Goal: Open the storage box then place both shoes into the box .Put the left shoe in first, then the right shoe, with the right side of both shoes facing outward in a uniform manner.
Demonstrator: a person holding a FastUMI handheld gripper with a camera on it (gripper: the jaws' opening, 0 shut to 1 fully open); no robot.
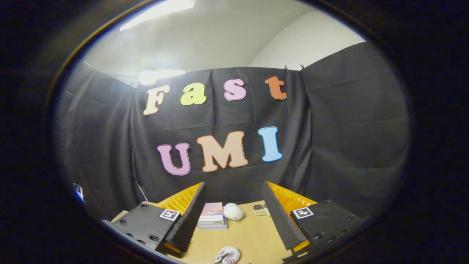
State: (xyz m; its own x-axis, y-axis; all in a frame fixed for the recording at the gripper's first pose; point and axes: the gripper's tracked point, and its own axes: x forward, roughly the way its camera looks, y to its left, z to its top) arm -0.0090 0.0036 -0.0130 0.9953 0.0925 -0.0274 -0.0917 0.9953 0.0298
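My gripper (234,205) is held high and looks level across the booth, open, with nothing between its two black ribbed fingers (188,220). Low between the fingers, close to me on the wooden table (253,231), lies a white shoe (228,255) with red and blue marks, partly cut off at the bottom of the view. No storage box is in sight.
Beyond the fingers at the table's far side sit a small stack of books (211,216), a white rounded object (233,211) beside it, and a small flat packet (260,209) to the right. The black cloth wall stands right behind them.
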